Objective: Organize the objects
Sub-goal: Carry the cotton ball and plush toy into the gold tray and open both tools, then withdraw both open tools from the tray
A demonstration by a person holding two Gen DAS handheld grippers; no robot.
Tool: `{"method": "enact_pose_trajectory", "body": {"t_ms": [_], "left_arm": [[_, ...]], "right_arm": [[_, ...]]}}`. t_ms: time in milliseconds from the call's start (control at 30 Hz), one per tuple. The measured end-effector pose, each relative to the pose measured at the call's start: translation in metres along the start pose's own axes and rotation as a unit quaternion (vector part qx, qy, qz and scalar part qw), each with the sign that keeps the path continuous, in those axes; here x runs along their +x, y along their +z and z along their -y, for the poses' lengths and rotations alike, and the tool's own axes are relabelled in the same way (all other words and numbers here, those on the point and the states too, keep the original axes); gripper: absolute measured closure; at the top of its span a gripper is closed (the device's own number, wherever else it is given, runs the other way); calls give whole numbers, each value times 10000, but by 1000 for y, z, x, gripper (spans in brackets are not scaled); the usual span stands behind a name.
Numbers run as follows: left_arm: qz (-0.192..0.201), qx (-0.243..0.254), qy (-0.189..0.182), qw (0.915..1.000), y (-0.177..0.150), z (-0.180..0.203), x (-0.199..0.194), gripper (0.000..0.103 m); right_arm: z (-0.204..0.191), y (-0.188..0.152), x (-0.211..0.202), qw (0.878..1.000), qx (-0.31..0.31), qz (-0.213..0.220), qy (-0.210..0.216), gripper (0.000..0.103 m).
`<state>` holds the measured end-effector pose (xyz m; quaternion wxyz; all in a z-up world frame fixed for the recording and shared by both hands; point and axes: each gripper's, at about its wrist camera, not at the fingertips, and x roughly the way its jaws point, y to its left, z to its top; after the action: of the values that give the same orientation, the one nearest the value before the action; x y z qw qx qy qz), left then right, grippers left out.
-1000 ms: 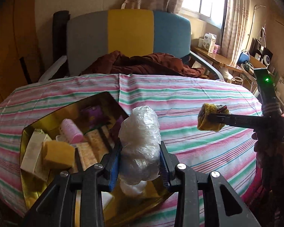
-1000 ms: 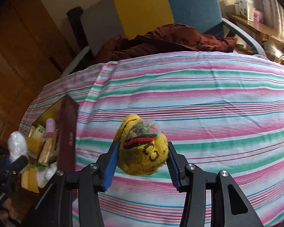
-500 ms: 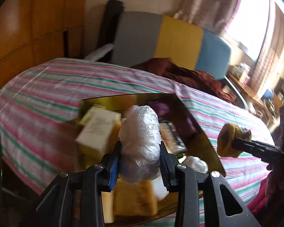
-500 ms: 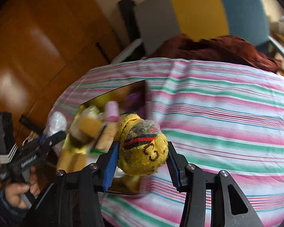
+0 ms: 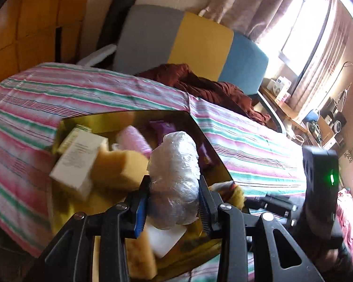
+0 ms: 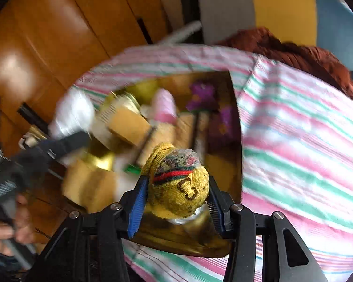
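My left gripper (image 5: pixel 174 202) is shut on a crinkled clear plastic bundle (image 5: pixel 175 178), held over the gold box (image 5: pixel 134 117) that lies on the striped tablecloth. My right gripper (image 6: pixel 176 199) is shut on a rolled yellow sock (image 6: pixel 178 185) with a red and green band, above the box's near right corner (image 6: pixel 235 117). Inside the box lie a yellow sponge (image 5: pixel 117 166), a white carton (image 5: pixel 80 157), a pink roll (image 5: pixel 134 141) and purple packets (image 6: pixel 204 96). In the right wrist view the left gripper and its plastic bundle (image 6: pixel 73 115) show blurred at the box's left side.
The striped cloth (image 5: pixel 247 145) covers a round table. Behind it stands a grey, yellow and blue chair (image 5: pixel 200 40) with a dark red garment (image 5: pixel 207 87) on it. A wooden cabinet (image 6: pixel 47 35) is at the left, a cluttered shelf (image 5: pixel 282 91) by the window.
Both grippers have swung left over the gold box while rolling, each still gripping its item. The right gripper with the sock went from over bare cloth to the box's near corner.
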<state>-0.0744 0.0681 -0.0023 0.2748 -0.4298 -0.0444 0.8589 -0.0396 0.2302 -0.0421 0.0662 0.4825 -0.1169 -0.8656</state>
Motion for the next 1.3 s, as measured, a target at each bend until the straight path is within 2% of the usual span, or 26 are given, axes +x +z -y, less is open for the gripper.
{"method": "enact_pose_trajectory", "body": {"t_ms": [167,300,367,400,600,700,833,900,967,1000,1133,1300], "left_arm": [[-273,-114,-39,9996,11,8,35,63],[-368,-97,20,9993,11,9,43,57],[-407,-130,48,9991,10,5,42,57],[-417,-156,62,9990,8,3,40,57],[-289,-204,236,9991,2,-7,24,57],[-59,-49,504,9987,0,-7,8,57],[341,216,1016,9940,-2,-4,-15,55],[525,322,1295,9897,-3,-1,-25,49],[644,357,1452,9867,-4,1,-32,43],[676,364,1509,9856,-4,1,-34,40],[743,354,1742,9813,-6,5,-39,39],[742,405,2093,9742,-11,13,-42,39]], "right_arm": [[0,-9,8,9999,3,-118,124,54],[5,-10,5,9998,111,-77,171,52],[4,-11,3,9996,174,-84,203,38],[5,-12,0,9996,195,-64,187,35],[4,-14,-18,9996,221,171,87,32],[0,-14,-29,9992,210,335,28,31],[-9,-10,-38,9979,114,583,-264,27],[-17,-10,-45,9957,-3,786,-498,21],[-28,-11,-52,9917,-196,1035,-736,5],[-30,-11,-54,9901,-261,1115,-809,2],[-43,-11,-56,9850,-494,1238,-1096,0],[-46,-14,-52,9842,-414,1207,-1231,0]]}}
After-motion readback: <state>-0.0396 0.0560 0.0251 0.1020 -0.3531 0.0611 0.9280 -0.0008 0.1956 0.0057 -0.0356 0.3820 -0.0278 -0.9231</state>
